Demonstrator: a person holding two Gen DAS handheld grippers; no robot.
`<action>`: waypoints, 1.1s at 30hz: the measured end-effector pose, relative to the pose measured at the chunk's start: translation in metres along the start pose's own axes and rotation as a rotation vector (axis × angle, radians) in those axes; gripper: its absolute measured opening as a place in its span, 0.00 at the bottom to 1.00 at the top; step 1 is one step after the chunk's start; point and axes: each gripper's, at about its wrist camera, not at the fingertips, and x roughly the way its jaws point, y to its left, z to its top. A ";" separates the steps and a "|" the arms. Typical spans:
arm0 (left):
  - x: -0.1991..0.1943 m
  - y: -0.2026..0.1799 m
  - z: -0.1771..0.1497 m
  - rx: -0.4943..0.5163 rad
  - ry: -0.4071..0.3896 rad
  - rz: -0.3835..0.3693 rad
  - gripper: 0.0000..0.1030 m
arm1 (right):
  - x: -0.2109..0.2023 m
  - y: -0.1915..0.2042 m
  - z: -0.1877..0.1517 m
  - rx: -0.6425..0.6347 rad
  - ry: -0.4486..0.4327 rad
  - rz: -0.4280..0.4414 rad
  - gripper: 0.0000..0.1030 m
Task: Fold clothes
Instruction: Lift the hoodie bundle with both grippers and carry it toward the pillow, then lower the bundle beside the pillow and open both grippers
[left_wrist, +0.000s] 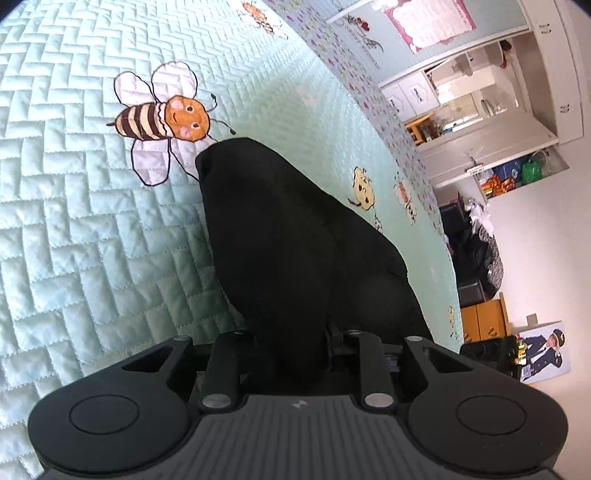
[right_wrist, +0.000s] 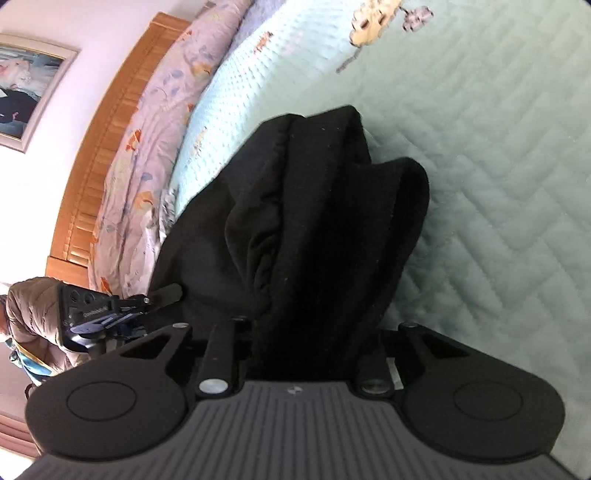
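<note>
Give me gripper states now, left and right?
Left gripper: closed on the black garment.
Right gripper: closed on the same black garment.

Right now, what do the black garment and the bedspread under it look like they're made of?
Black garment: looks like soft matte fleece or knit, with fuzzy lint specks and thick rounded folds. Bedspread: pale green quilted fabric, slightly satiny, with stitched herringbone padding and bee motifs.

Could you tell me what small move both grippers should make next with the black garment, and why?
Probably lower it forward onto the pale green quilted bedspread. The bunched black fleece garment drapes out of the left gripper and the right gripper, each closed on an edge, and it hangs in thick folds, so laying it down flat should smooth it.
</note>
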 end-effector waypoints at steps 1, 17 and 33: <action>-0.005 -0.001 0.001 0.004 -0.013 -0.003 0.25 | -0.002 0.005 -0.002 -0.008 -0.011 0.001 0.24; -0.164 0.025 0.041 0.004 -0.284 0.121 0.24 | 0.098 0.165 0.025 -0.216 0.018 0.049 0.24; -0.363 0.100 0.161 0.049 -0.692 0.562 0.26 | 0.360 0.403 0.097 -0.422 0.081 0.224 0.24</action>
